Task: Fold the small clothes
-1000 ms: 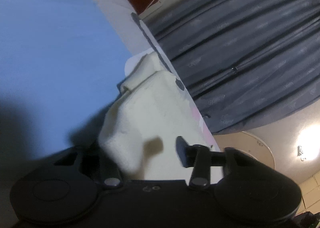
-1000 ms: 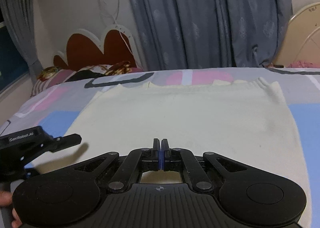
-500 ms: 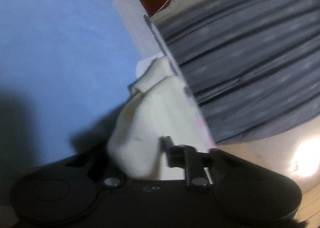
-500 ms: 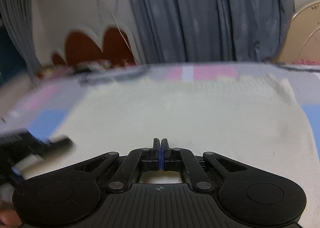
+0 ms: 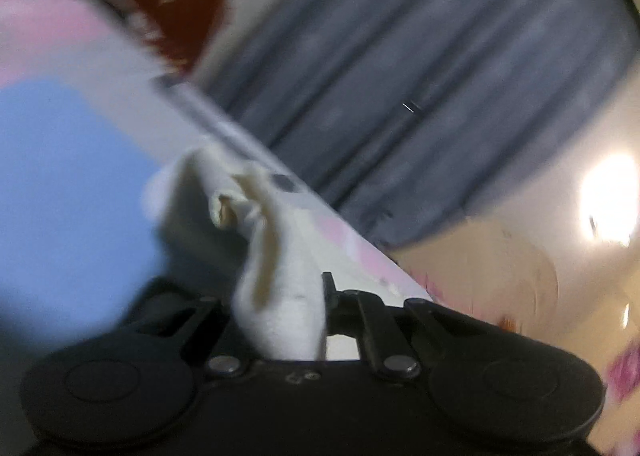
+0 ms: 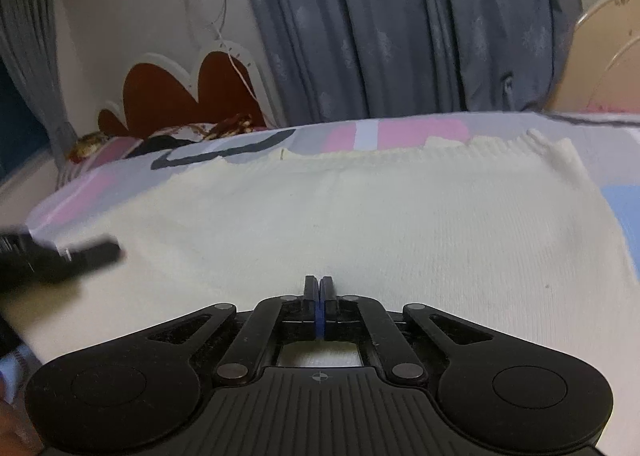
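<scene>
Cream knit: small sweater (image 6: 360, 224) spread flat across the bed (image 6: 400, 134), ribbed hem toward the far edge, long axis side to side.
Left gripper (image 5: 280, 296): clamped on a bunched-up fold of the sweater's left edge, cloth rising off the bed, pic pretty blurry.
Right gripper (image 6: 319, 288): tips pressed together with nothing between them, sitting over the near-middle of the sweater.
Key relation: the body lies to the right of the pinched edge, so the left hand looks best placed to carry the flap across.
</scene>
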`<state>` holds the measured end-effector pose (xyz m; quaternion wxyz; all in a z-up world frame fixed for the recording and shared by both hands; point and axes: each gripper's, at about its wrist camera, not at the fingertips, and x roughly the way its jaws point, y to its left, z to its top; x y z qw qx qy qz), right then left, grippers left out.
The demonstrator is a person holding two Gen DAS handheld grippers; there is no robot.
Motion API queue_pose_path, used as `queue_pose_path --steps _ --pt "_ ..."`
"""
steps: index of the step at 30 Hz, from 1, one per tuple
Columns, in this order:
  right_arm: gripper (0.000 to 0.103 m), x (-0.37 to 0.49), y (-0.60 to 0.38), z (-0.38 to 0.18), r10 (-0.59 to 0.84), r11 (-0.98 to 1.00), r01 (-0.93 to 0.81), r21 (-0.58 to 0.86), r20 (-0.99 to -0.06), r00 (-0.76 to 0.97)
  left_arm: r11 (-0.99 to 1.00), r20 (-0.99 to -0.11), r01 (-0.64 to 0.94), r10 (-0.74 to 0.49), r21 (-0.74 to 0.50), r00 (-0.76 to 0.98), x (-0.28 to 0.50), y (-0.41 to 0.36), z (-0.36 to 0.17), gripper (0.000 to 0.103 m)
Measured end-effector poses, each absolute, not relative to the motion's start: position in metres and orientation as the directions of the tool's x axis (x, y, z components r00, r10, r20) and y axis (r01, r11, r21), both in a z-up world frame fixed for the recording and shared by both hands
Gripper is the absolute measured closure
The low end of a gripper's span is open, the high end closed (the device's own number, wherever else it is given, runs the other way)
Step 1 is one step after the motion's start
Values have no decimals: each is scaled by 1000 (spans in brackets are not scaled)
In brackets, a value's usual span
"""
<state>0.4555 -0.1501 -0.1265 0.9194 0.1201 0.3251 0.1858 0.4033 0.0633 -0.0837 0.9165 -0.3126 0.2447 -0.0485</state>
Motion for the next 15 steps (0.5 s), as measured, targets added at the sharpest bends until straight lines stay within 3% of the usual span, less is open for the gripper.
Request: queue_pose_path --steps 5,11,12,14,15 --pt "103 437 -214 -115 353 872 -92 480 -488 799 884 -441 123 -340 -450 830 423 -3 -52 97" --pt "103 415 -306 -103 261 815 57 576 -453 853 902 -536 281 -423 -328 731 440 -97 -63 97" --pt "103 412 -317 -102 263 811 61 582 -455 851 903 -561 307 -428 -301 708 445 -113 -68 94" --pt "103 407 -332 -100 259 812 64 580 -458 850 886 -618 383 -459 -262 638 451 -147 -83 79" --pt "103 404 -338 -100 251 817 70 572 -462 851 867 -626 419 -489 -270 607 449 -160 -88 61"
